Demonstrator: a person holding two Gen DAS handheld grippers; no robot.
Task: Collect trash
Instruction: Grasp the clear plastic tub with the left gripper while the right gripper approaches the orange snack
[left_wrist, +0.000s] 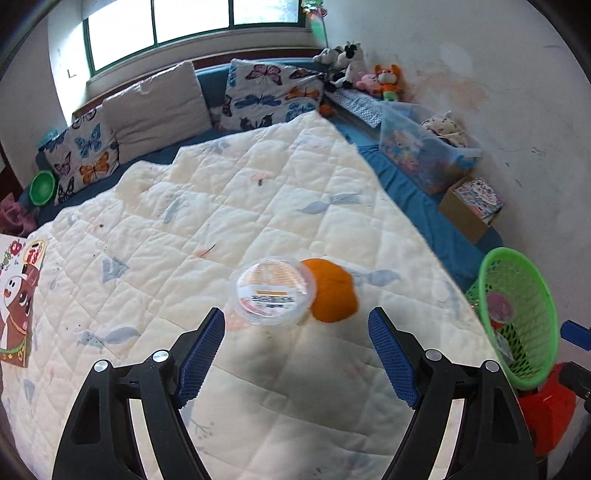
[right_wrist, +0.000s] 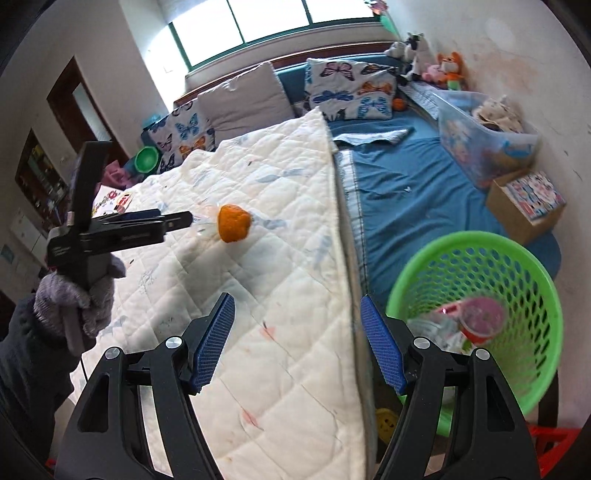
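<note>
1. A white quilted blanket (left_wrist: 229, 206) covers most of a bed with a blue sheet (right_wrist: 413, 192); butterfly pillows (left_wrist: 269, 92) line the far edge under the window.
2. A green mesh basket (right_wrist: 476, 317) stands beside the bed's near corner, with wrappers and a pink-lidded cup inside.
3. The left gripper (left_wrist: 297, 328) hangs over the blanket, jaws spread wide and empty.
4. The right gripper (right_wrist: 297, 315) sits above the blanket's edge, jaws likewise released, gripping nothing.
5. A clear plastic tub (left_wrist: 273, 290) lies on the blanket just ahead of the left gripper, touching an orange lump (left_wrist: 332, 290).
</note>
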